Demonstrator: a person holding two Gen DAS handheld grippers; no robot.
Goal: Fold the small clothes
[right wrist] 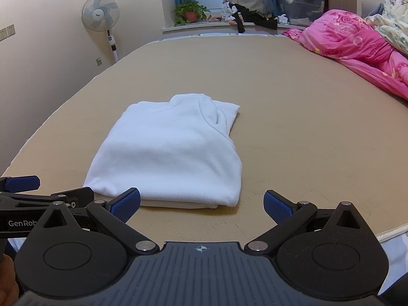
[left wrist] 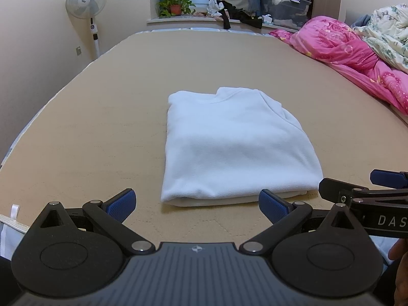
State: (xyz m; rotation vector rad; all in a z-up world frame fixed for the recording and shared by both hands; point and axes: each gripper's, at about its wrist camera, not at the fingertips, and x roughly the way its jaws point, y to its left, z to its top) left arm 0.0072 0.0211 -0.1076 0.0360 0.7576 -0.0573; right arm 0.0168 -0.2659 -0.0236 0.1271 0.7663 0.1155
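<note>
Two black two-finger grippers with blue ridged pads hover side by side at the near edge of the tan quilted mattress [left wrist: 102, 107]: the left gripper [left wrist: 197, 205] and the right gripper [right wrist: 202, 205] both have their jaws spread wide apart, holding nothing. Just beyond them, on the mattress and touching neither tool, lies the white fleece garment [left wrist: 234, 148], already folded into a thick rectangular bundle with its collar at the far end and a sleeve fold showing along its right side. It looks soft, light and limp, with a napped surface that should grip the pads rather than slip; its stacked layers would likely slide apart if only the top one were pinched. The safest hold seems to be the near folded edge [right wrist: 178, 201], taken at its two corners through all layers together.
</note>
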